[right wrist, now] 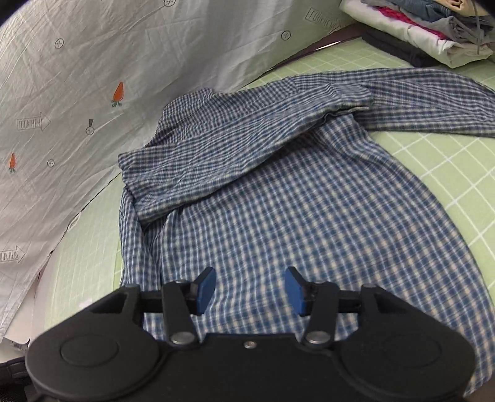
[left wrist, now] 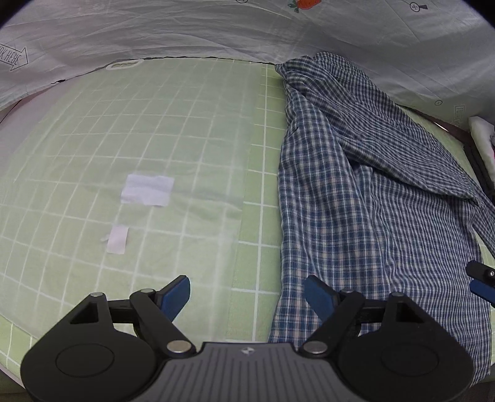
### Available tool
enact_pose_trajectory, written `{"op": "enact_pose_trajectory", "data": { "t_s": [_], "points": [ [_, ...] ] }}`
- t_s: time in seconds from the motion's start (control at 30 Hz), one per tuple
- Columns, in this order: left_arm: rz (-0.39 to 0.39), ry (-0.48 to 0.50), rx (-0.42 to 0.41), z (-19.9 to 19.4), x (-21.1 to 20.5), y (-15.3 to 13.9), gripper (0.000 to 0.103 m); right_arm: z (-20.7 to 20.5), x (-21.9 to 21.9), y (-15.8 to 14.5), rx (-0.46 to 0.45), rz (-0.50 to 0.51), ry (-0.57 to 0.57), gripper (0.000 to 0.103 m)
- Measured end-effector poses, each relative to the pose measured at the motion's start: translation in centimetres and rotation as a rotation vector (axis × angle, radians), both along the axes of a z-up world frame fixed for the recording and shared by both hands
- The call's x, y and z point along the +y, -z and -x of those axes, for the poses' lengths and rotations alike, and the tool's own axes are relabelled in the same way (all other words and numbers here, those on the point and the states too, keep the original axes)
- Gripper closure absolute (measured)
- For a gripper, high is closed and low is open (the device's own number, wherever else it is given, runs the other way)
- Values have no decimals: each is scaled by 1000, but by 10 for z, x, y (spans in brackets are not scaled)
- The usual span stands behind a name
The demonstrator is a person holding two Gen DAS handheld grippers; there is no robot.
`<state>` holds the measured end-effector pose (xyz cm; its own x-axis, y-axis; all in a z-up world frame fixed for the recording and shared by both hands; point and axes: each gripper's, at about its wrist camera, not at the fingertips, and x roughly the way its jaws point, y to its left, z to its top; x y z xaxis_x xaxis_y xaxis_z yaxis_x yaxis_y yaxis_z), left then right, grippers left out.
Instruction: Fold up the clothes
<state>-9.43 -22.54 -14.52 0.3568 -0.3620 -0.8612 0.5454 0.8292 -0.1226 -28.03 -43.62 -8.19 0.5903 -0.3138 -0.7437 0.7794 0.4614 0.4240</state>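
At my twelve o'clock the blue-and-white checked shirt (right wrist: 278, 201) lies spread on the green counter (right wrist: 448, 173), one side folded over, a sleeve trailing toward two o'clock.

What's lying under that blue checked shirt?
The blue checked shirt lies on a green grid mat, which shows around its edges. One sleeve is folded across its body. Whatever is beneath the shirt's middle is covered.

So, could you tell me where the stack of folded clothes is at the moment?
In the right wrist view the stack of folded clothes sits at the top right corner, on the green grid mat just beyond the plaid shirt.
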Motion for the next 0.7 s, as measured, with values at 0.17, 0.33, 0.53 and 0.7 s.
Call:
{"op": "enact_pose_trajectory", "data": {
  "t_s": [0.17,0.33,0.53,0.7],
  "points": [
    [38,-17,-12,-30,-31,-10,21,2,-47,-1,26,64,65,52],
    [67,-11,-35,-66,-67,-16,21,1,-105,-3,50,135,127,46],
    [82,-29,-41,-140,-125,-21,21,-16,-185,6,49,132,238,44],
    [118,-76,10,-207,-165,-18,21,-31,-232,22,62,76,258,44]
  ]
}}
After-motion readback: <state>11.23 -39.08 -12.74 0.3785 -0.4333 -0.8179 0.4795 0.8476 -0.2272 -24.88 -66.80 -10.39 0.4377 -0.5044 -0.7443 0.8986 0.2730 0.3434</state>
